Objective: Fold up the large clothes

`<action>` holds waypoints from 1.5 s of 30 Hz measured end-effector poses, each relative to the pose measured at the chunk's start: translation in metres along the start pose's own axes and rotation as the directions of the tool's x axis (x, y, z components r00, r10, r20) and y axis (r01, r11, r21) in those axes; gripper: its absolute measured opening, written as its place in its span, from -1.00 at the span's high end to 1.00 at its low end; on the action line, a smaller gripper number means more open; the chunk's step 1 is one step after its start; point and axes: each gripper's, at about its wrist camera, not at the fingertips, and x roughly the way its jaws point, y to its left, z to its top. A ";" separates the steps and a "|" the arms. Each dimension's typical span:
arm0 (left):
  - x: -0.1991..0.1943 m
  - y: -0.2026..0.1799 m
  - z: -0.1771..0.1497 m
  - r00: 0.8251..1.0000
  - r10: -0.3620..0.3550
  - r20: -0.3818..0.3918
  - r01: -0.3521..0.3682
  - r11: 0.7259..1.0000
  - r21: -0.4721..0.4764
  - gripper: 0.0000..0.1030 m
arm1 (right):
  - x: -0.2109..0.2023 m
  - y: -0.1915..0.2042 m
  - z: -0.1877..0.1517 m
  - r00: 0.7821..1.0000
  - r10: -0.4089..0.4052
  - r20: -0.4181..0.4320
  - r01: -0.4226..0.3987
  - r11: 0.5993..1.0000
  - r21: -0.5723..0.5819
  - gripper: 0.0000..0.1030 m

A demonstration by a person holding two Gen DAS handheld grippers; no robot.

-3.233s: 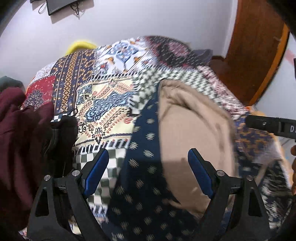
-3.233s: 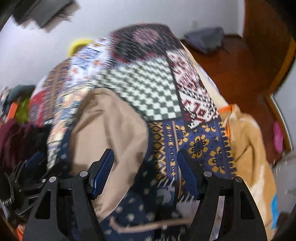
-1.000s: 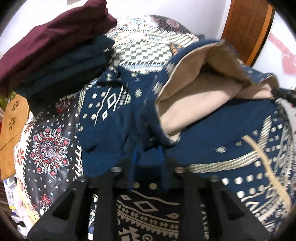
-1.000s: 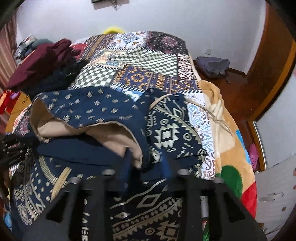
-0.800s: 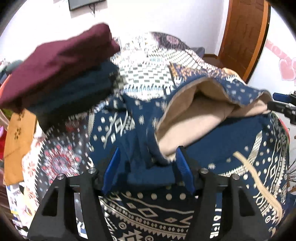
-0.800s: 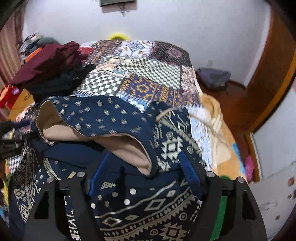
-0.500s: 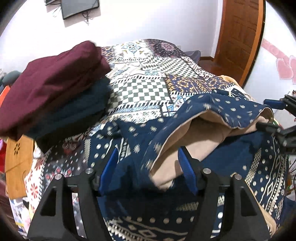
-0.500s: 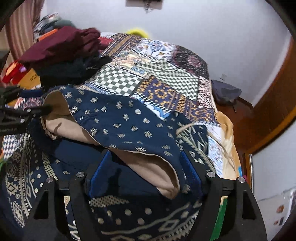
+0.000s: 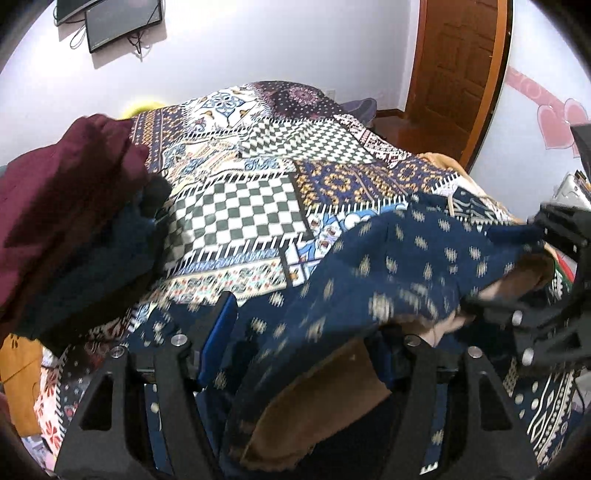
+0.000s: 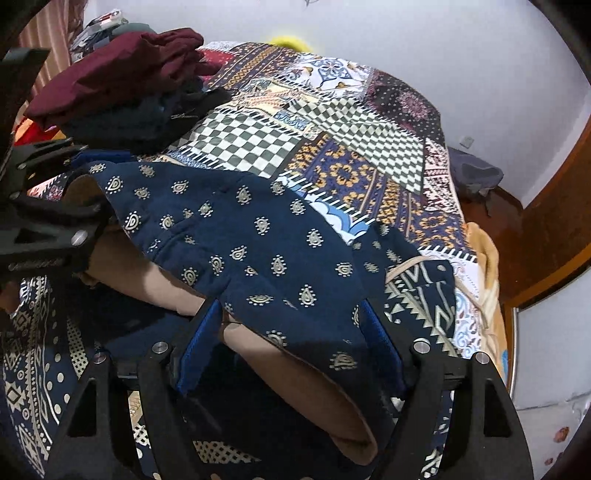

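Bed: patchwork bedspread (image 9: 255, 210) fills both my views, with white wall behind it
Left gripper (image 9: 301, 347): my blue-padded fingers (image 9: 218, 339) stand spread apart, released; the navy garment drapes across the gap between them, and the right-hand pad is mostly hidden under the cloth
Right gripper (image 10: 284, 343): fingers (image 10: 195, 347) likewise spread wide, holding nothing clamped; a fold of the same garment lies over and between them
Navy garment (image 10: 240, 236): dark blue cloth with small pale motifs and a tan lining showing underneath, lying on the bed's near end just ahead of both grippers; one flap is folded over so the lining shows at the near edge
Patterned cloth (image 10: 421, 295): navy with pale geometric bands, under and beside the garment at the near edge
Clothes stack (image 9: 66, 206): maroon piece on top of darker ones, on the left of the bed, apart from the garment
Far side: wooden door (image 9: 458, 74) at right, dark screen (image 9: 122, 18) mounted high on the wall at left, grey bundle (image 10: 472, 173) on the floor past the bed
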 end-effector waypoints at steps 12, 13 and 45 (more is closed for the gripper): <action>-0.035 0.003 0.017 0.974 -0.218 0.065 0.225 0.966 -0.125 0.87 | -0.012 0.000 0.000 0.997 0.079 0.019 -0.080 0.995 0.057 -0.42; -0.041 0.001 0.016 0.972 -0.223 0.072 0.231 0.965 -0.122 0.87 | -0.016 -0.002 0.000 0.996 0.089 0.030 -0.091 0.993 0.073 -0.42; -0.113 -0.053 -0.118 0.996 -0.039 -0.074 0.037 0.999 -0.032 -0.18 | -0.105 -0.009 -0.092 0.986 0.150 0.071 -0.160 0.973 0.169 0.42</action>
